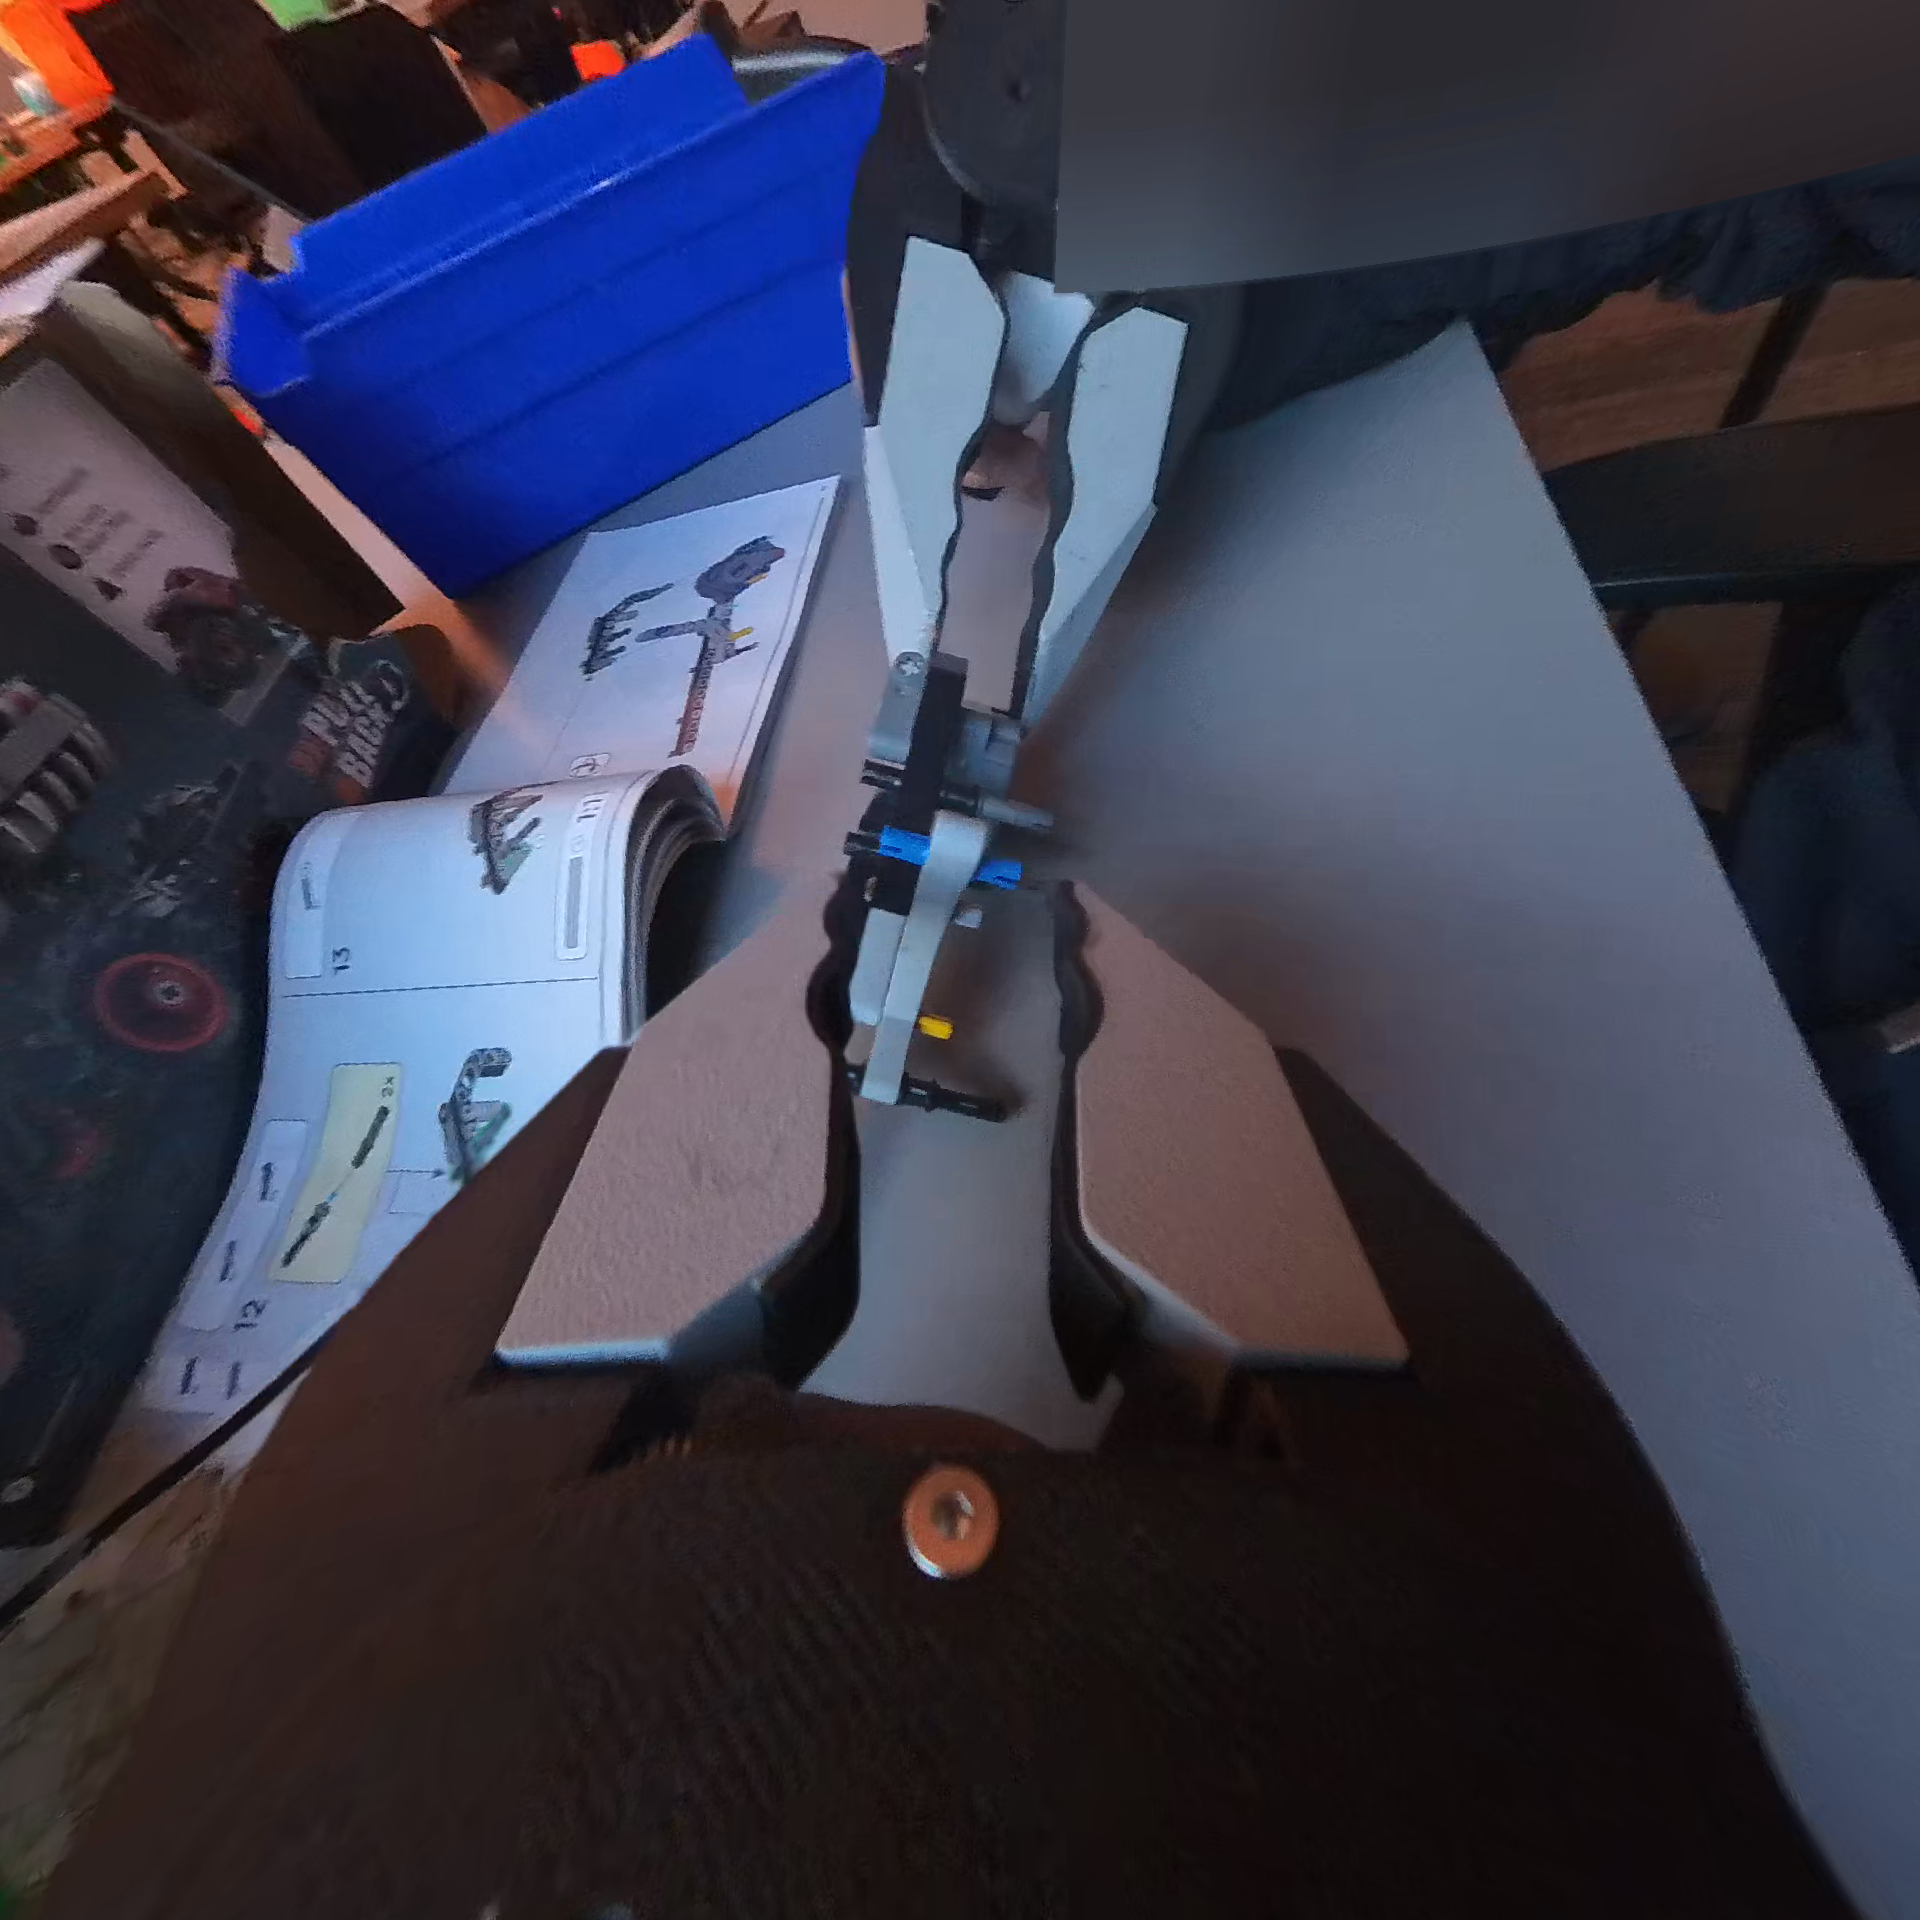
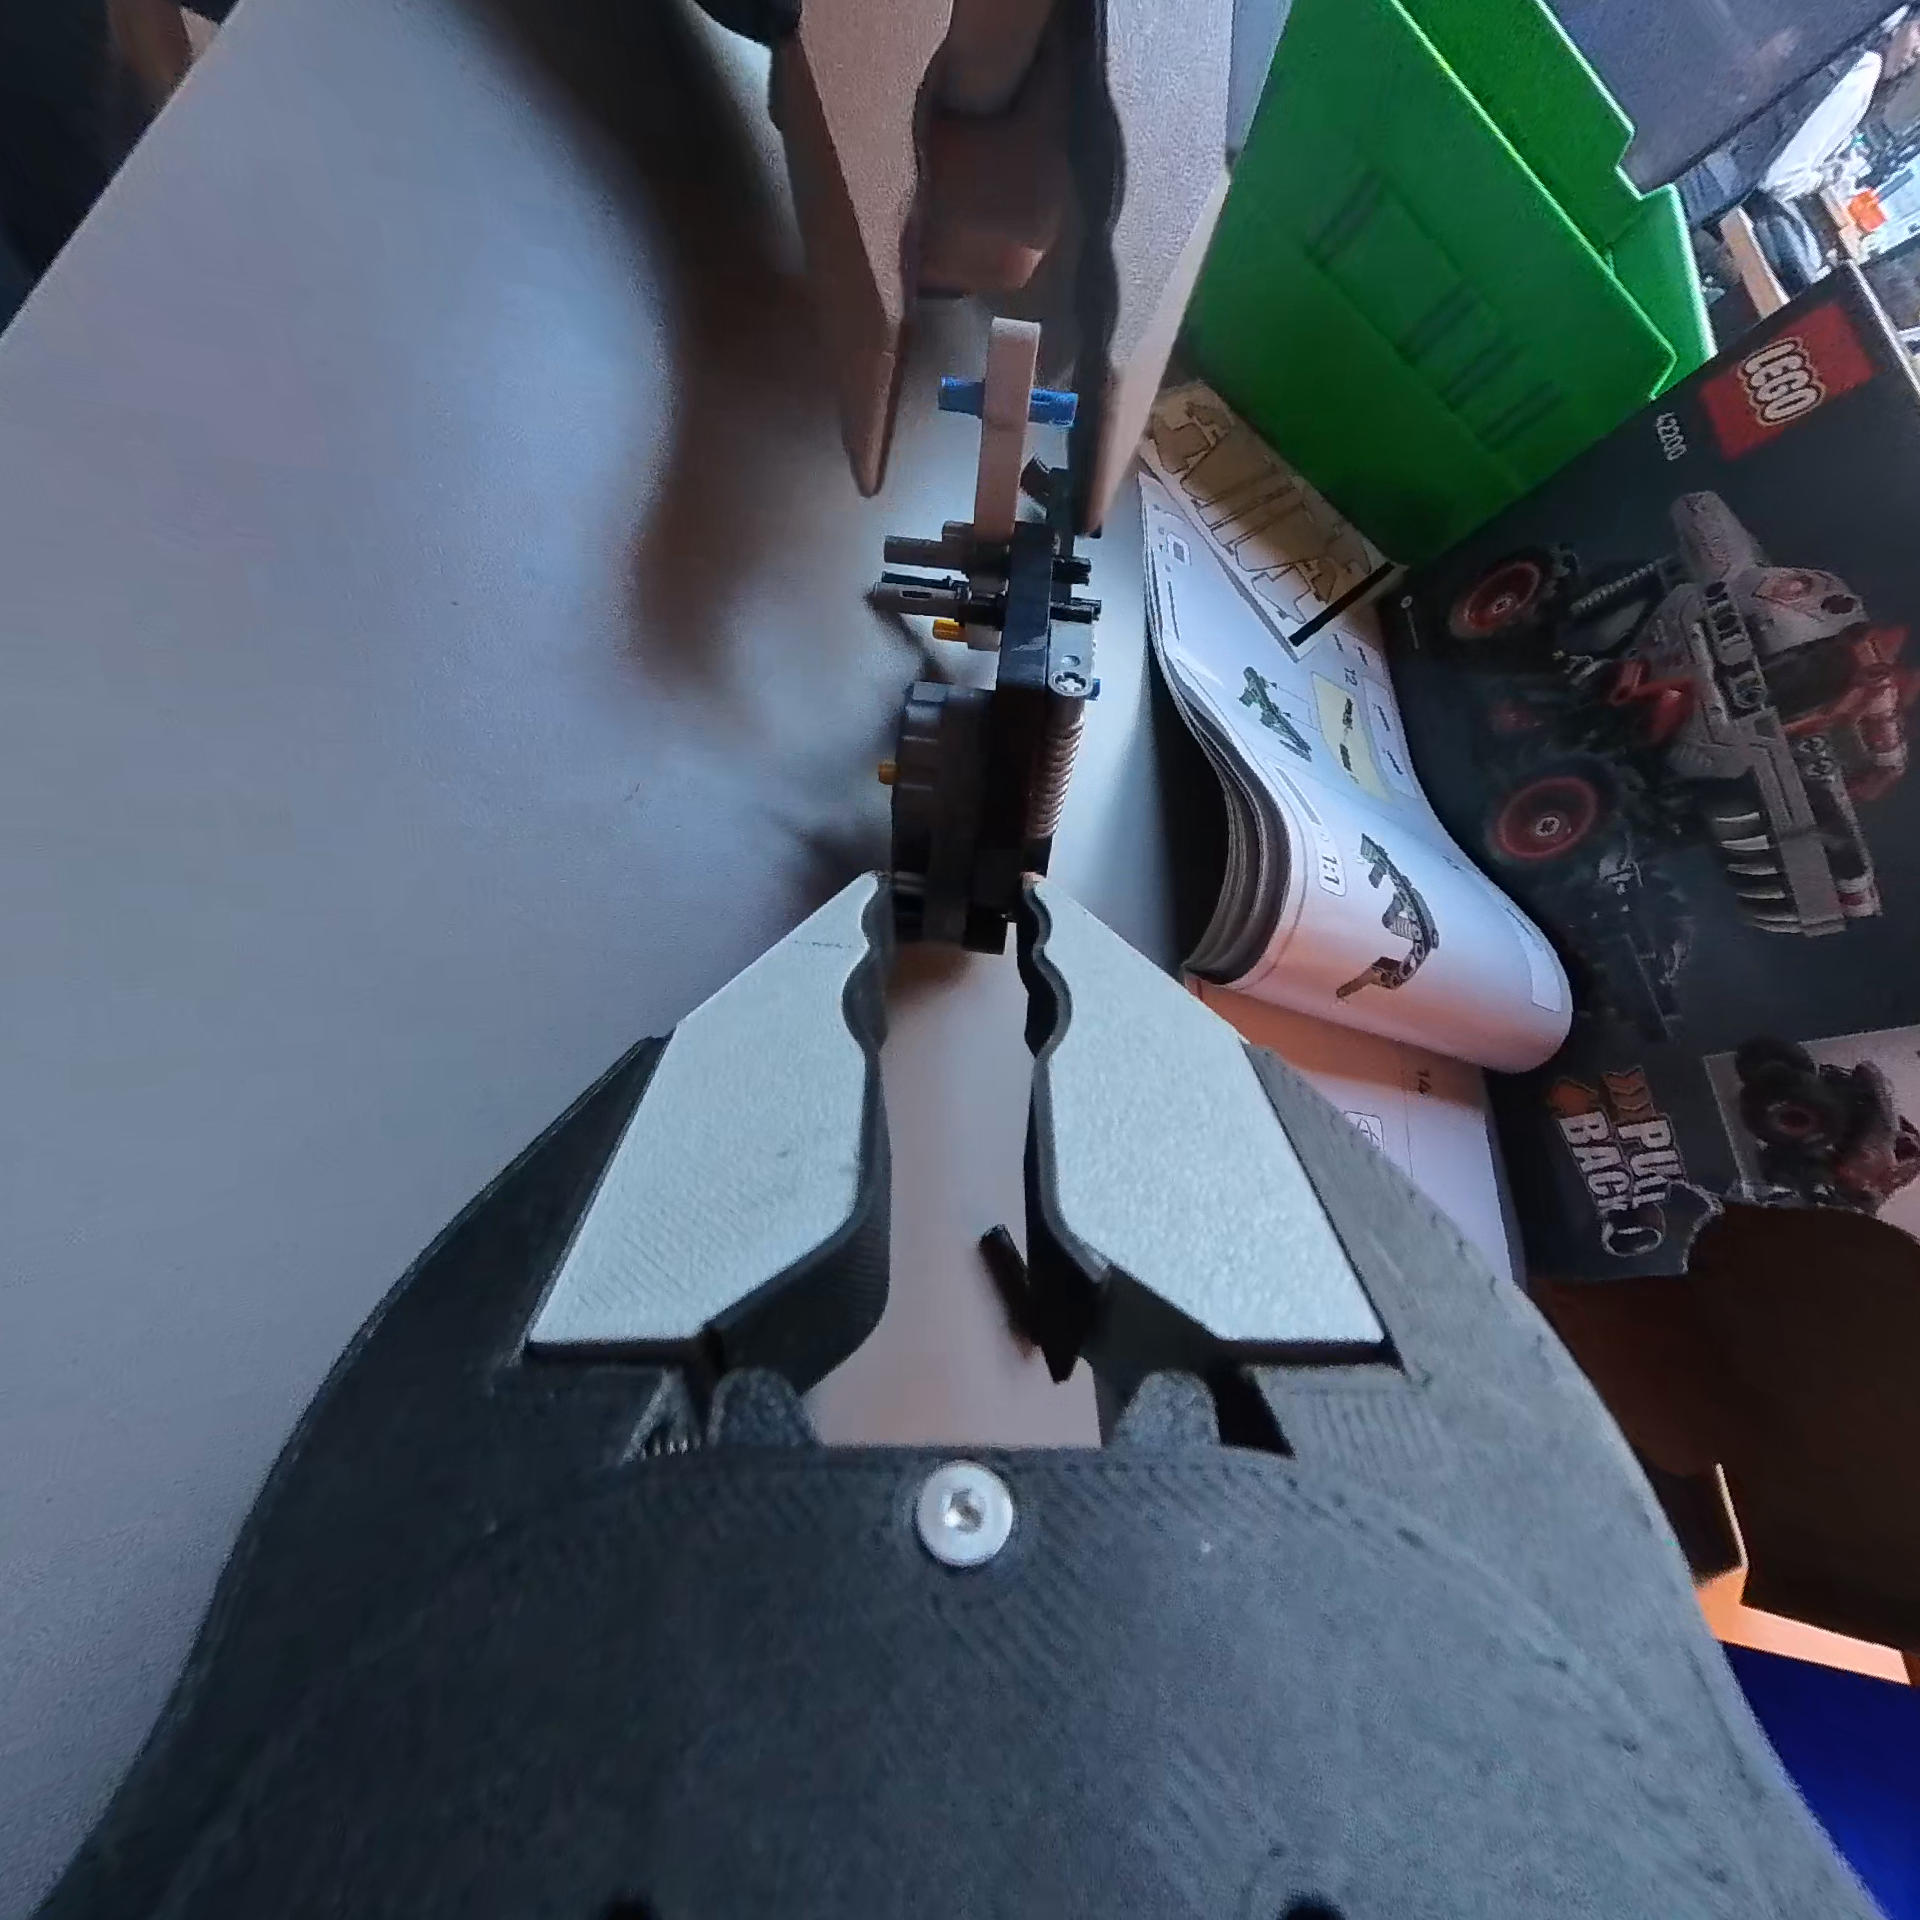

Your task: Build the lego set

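My left claw (image 1: 951, 925) stood with its jaws apart astride the pale-beam end of the lego assembly (image 1: 914, 883). One pad lay close against the assembly and a gap showed at the other, so I could not see any real grip there. My right claw (image 2: 956, 909) was clamped on the black block at the assembly's opposite end, its pads hiding that end's base. Under the right claw, a small black pin (image 2: 1013, 1288) lay on the grey table (image 1: 1351, 831), partly behind a finger. Beside the claws curled the open instruction booklet (image 1: 436, 987), and beyond it the set's box (image 2: 1714, 675) was cut off by the frame. Farthest off were a blue bin (image 1: 551, 343) and a green bin (image 2: 1403, 312), both blurred.
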The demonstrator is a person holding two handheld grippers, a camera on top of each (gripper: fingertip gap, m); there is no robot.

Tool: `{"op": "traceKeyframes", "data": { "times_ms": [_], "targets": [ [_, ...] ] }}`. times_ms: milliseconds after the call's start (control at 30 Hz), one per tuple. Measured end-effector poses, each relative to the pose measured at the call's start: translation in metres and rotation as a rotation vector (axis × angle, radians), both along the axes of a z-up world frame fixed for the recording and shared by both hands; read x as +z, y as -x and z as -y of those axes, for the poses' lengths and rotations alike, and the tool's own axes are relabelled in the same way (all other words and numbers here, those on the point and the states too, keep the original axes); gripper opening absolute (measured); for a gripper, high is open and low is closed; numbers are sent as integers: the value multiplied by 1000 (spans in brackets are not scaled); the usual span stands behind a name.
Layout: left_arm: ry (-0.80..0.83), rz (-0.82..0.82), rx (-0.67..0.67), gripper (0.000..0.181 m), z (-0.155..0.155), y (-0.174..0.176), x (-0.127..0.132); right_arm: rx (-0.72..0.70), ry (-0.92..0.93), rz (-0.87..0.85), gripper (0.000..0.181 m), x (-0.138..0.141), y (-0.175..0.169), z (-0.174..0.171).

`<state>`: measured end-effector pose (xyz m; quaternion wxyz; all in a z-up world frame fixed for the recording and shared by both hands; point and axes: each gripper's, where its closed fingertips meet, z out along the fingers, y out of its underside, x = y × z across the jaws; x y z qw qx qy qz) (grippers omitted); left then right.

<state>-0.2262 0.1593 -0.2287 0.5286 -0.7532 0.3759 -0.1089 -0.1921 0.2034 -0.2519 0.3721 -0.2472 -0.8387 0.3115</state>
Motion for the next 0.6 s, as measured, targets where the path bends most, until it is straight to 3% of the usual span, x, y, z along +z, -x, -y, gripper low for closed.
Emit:
{"op": "traceKeyframes", "data": {
  "times_ms": [300, 600],
  "targets": [
    [49, 85, -63, 17, 6, -8, 2, -5, 3, 6, 21, 0, 0, 0],
    [45, 65, -19, 19, 0, -2, 0, -18, 119, 10, 22, 10, 0, -2]
  ]
}}
